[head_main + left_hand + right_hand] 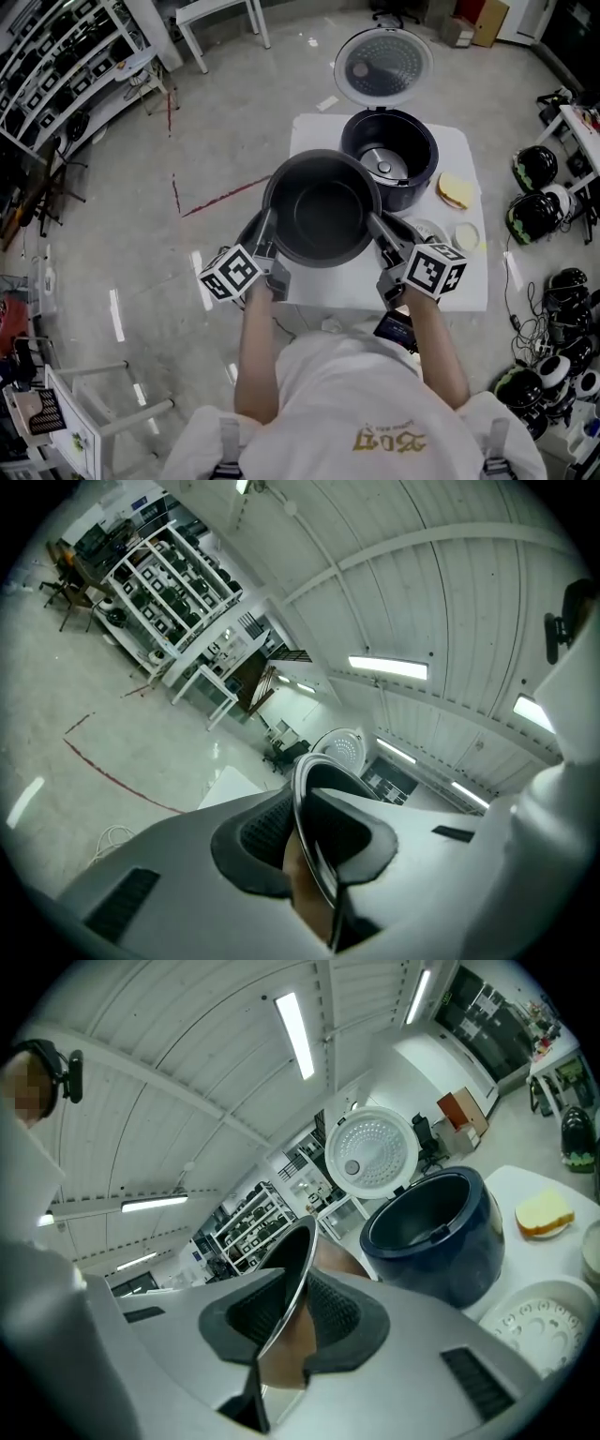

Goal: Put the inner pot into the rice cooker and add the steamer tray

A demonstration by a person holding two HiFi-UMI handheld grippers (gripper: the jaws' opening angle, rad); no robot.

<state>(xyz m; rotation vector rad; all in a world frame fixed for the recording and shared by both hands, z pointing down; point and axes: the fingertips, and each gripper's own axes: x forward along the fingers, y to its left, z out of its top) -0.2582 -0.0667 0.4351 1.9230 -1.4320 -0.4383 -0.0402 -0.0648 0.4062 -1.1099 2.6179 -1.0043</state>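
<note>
The dark inner pot (322, 208) hangs in the air over the near part of the white table (309, 131), mouth up and empty. My left gripper (265, 246) is shut on its left rim, and the rim (305, 803) runs between the pads in the left gripper view. My right gripper (380, 234) is shut on the right rim (295, 1274). The dark blue rice cooker (389, 155) (436, 1232) stands just beyond the pot, with its lid (382, 64) up. The white steamer tray (539, 1321) lies on the table at the right, mostly hidden in the head view.
A yellow sponge (457, 190) and a small white dish (466, 234) lie on the table's right side. Helmets (536, 169) and cables crowd the floor at the right. Shelving (56, 66) lines the far left, and a white bench (220, 19) stands behind.
</note>
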